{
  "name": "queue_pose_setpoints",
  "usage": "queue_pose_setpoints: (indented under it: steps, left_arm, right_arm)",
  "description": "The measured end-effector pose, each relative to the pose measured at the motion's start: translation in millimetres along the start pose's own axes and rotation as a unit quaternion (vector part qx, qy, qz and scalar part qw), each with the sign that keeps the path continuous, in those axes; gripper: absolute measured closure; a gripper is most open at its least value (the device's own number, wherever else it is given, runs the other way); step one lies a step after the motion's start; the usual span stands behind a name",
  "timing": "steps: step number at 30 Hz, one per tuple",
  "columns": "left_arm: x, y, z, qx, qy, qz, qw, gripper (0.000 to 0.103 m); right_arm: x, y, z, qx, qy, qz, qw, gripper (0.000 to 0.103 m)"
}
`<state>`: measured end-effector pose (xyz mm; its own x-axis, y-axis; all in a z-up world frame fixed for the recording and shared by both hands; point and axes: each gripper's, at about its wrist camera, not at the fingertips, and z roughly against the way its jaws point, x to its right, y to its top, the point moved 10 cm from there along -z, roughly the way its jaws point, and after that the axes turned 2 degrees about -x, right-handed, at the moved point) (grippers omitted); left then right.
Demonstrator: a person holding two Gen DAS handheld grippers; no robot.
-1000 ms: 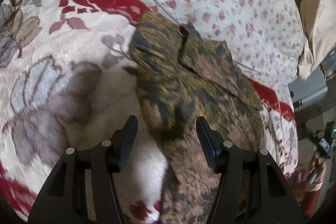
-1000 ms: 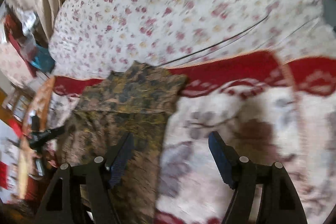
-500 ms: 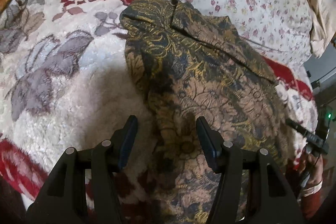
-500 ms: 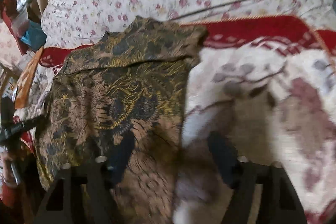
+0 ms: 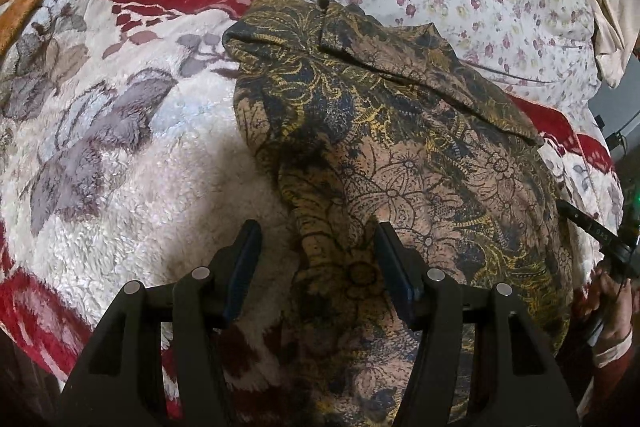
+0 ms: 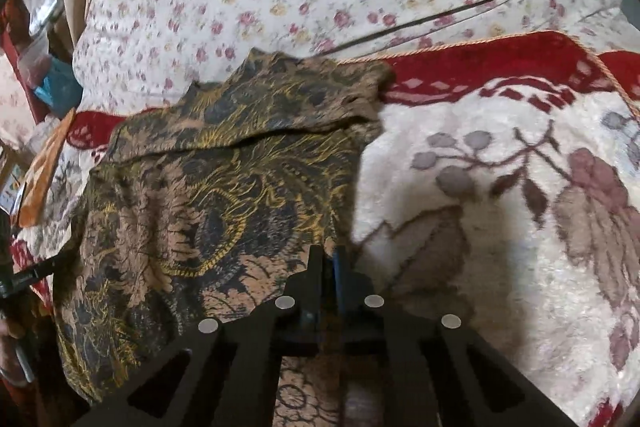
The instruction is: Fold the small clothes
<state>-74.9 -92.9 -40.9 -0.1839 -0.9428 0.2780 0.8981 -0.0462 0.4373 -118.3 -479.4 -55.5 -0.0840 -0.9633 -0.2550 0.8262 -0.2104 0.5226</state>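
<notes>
Leftward, my left gripper [image 5: 318, 251] stood open, garment's near-left edge between its jaws, unpinched. Batik garment [image 5: 400, 155] lay spread on fleece blanket [image 5: 120, 155] on bed. Right gripper [image 6: 325, 259] had just been closing, clamped on garment's right edge.

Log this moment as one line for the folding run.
stage: gripping shirt edges | right claw: just closed on patterned shirt edge | left claw: open, straddling other edge, not gripping | shirt: flat on fleece blanket
</notes>
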Motion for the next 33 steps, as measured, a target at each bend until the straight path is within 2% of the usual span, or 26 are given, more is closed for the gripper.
queue_pose_setpoints:
  steps: [5, 8, 11, 14, 15, 16, 18, 21, 25, 33]
  left_arm:
    - [0, 0, 0, 0.001, -0.001, 0.000, 1.0000, 0.044]
    - [0, 0, 0, 0.002, 0.001, -0.002, 1.0000, 0.044]
    - [0, -1, 1, -0.001, -0.004, 0.003, 1.0000, 0.044]
    - [0, -8, 9, -0.008, -0.021, 0.010, 0.9997, 0.044]
    - [-2, -12, 12, -0.012, -0.028, 0.014, 0.9994, 0.044]
    - [-3, -16, 15, -0.014, -0.032, 0.018, 0.9992, 0.044]
    - [-8, -24, 21, -0.018, -0.039, 0.029, 0.9986, 0.044]
    - [-12, -37, 30, -0.021, -0.040, 0.038, 0.9982, 0.044]
    - [-12, -58, 41, -0.022, -0.044, 0.038, 0.9981, 0.044]
    - [7, -104, 49, -0.050, -0.040, -0.006, 0.9979, 0.044]
  right_arm:
    - [16, 2, 17, 0.016, -0.025, 0.000, 1.000, 0.102]
    - [20, 2, 24, 0.012, 0.012, -0.024, 1.000, 0.102]
    - [20, -2, 32, 0.011, 0.007, -0.024, 1.000, 0.102]
    - [16, -13, 40, -0.007, 0.034, -0.051, 0.998, 0.097]
    - [13, -20, 42, -0.016, 0.043, -0.059, 0.997, 0.085]
    - [10, -27, 43, -0.023, 0.044, -0.056, 0.997, 0.059]
    - [2, -39, 45, -0.031, 0.042, -0.040, 0.998, 0.037]
    - [-11, -54, 47, -0.045, 0.041, -0.014, 0.998, 0.037]
    - [-20, -73, 59, -0.053, 0.069, -0.025, 0.996, 0.037]
    - [-18, -127, 81, -0.099, 0.062, -0.019, 0.993, 0.037]
